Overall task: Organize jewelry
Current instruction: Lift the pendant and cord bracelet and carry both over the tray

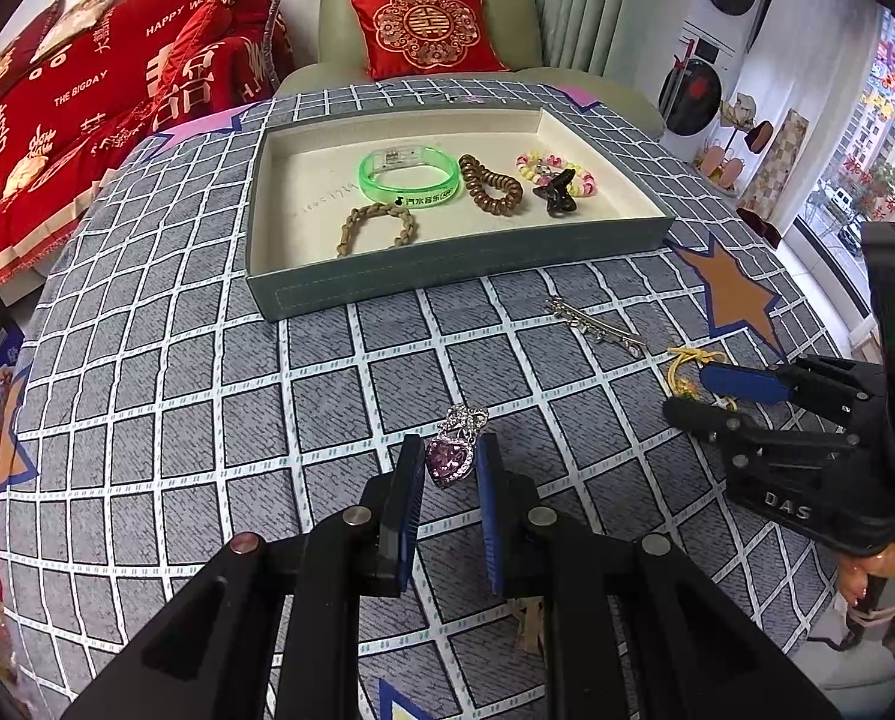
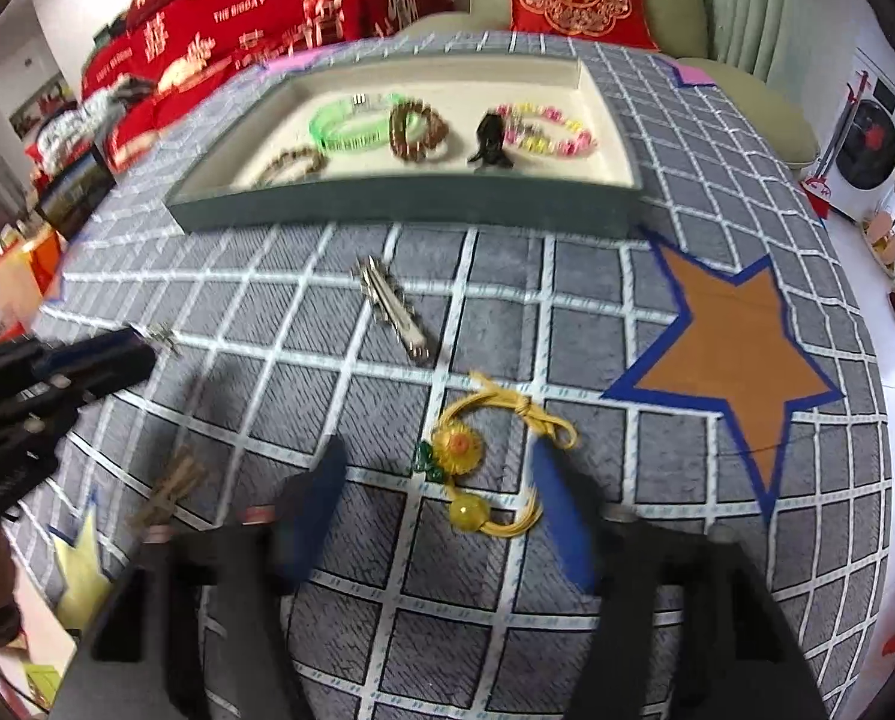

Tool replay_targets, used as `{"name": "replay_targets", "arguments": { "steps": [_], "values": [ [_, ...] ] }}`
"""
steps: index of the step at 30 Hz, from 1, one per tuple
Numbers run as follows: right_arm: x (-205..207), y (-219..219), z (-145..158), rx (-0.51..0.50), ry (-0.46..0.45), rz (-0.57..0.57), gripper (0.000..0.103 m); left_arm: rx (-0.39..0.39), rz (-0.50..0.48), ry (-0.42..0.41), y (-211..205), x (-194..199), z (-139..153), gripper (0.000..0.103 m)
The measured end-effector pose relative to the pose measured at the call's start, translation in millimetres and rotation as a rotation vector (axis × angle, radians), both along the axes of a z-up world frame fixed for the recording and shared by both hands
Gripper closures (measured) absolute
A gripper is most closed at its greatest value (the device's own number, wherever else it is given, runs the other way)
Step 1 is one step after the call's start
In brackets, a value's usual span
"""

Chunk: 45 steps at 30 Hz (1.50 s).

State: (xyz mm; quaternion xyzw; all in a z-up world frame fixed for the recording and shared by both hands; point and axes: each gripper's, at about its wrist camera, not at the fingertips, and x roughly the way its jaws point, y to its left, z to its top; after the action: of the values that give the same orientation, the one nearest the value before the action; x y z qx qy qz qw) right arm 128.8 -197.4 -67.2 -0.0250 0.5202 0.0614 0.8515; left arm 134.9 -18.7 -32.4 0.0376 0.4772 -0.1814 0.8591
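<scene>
- Between the pads of the left gripper (image 1: pixel 446 468) hangs a purple heart pendant (image 1: pixel 447 461) with a silver bow-shaped top; the jaws stand narrow and pinch its sides; the pendant sits just above the grey checked tablecloth (image 1: pixel 177 360).
- Under the right gripper (image 2: pixel 438 489) lies a yellow sunflower hair tie (image 2: pixel 483 456) with a round yellow bead, flat on the cloth; the blue fingers (image 2: pixel 561 516) are spread on either side of it and do not press on it; the view here is blurred.
- Ahead of both grippers stands a grey tray (image 1: pixel 447 282) with a cream lining; inside it lie a green bangle (image 1: pixel 411 177), a brown coil hair tie (image 1: pixel 488 186), a brown beaded bracelet (image 1: pixel 378 228), a dark claw clip (image 1: pixel 555 195) and a pink and yellow bead bracelet (image 1: pixel 558 171).
- Between the right gripper and the tray, a silver hair clip (image 2: pixel 393 306) rests on the cloth, apart from the sunflower tie.
- To the right of the right gripper, an orange star with a blue border (image 2: pixel 729 354) is printed on the cloth.
- Behind the tray, a red embroidered cushion (image 1: pixel 426 30) leans on a pale green armchair (image 1: pixel 339 12).
</scene>
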Motion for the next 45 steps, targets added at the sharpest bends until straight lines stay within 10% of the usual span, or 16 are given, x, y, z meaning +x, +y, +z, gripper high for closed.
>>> {"name": "replay_targets", "arguments": {
  "steps": [2,20,45],
  "values": [
    [-1.8,4.6,0.8,-0.020,-0.009,0.021,0.085,-0.001,0.003,0.000,1.5,-0.1,0.7,0.075],
    [1.9,-28.4,46.0,0.223,-0.065,-0.049,0.085,-0.021,0.023,-0.040,4.2,1.0,22.9,0.075],
    [66.7,-38.3,119.9,0.311,-0.181,-0.047,0.085,-0.015,0.058,-0.158,-7.4,62.0,75.5,0.075]
  ]
}}
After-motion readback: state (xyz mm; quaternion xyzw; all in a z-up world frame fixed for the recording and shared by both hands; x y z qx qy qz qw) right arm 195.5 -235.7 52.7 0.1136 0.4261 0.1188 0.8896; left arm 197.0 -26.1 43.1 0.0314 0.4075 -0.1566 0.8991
